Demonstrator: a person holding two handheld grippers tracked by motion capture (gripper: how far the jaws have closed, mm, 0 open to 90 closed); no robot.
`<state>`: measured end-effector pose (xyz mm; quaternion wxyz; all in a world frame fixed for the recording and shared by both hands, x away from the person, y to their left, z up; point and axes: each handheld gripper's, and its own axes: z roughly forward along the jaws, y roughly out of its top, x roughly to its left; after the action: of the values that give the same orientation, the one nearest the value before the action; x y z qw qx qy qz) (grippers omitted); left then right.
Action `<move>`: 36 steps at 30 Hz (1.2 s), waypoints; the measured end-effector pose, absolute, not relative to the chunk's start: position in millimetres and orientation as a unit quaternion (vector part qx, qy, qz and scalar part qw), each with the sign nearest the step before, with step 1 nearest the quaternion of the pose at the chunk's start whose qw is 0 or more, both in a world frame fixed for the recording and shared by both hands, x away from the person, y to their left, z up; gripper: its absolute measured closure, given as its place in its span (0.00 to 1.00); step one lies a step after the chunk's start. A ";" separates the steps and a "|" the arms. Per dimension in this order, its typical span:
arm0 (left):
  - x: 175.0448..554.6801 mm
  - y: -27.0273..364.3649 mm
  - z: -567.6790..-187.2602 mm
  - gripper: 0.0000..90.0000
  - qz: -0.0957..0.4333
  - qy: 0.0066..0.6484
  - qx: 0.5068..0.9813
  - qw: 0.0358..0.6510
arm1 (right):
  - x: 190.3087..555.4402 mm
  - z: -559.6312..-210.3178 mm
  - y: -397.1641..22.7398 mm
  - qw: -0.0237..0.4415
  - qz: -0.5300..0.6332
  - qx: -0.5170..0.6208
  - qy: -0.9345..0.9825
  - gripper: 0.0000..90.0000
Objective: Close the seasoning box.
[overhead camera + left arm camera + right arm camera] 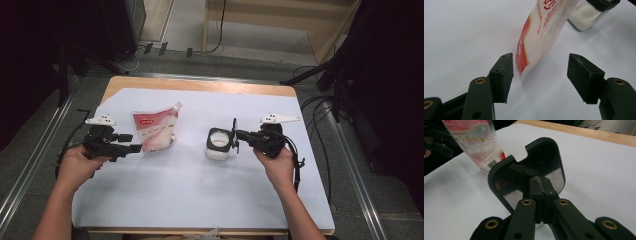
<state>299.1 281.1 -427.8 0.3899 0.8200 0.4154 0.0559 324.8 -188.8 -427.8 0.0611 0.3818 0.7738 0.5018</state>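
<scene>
A red-and-white spouted pouch (155, 131) stands on the white table cover (200, 190), left of centre. My left gripper (135, 148) is open beside it. In the left gripper view the pouch's lower corner (534, 50) sits between the pads (506, 72) without being pressed. A square glass jar (218, 144) of white grains stands open at centre. Its black lid (234, 136) is upright at the jar's right edge. My right gripper (239, 134) is shut on that lid's (529, 167) rim, with the jaws (541, 180) pinched together.
The wooden table edge (200, 85) runs along the far side. Cables and dark stands lie on the floor (320, 105) to the right. The same pouch (474, 142) shows behind the lid in the right gripper view, and the jar (589, 15) behind the pouch in the left gripper view.
</scene>
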 end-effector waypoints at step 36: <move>299.3 278.8 -431.0 0.43 0.051 0.416 0.823 0.383 | 326.8 -438.8 -170.9 0.055 0.486 0.354 0.797 0.94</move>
<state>299.3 278.8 -431.0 0.3831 0.8230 0.4164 0.0509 326.8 -170.9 -438.8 0.0547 0.3542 0.7972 0.4858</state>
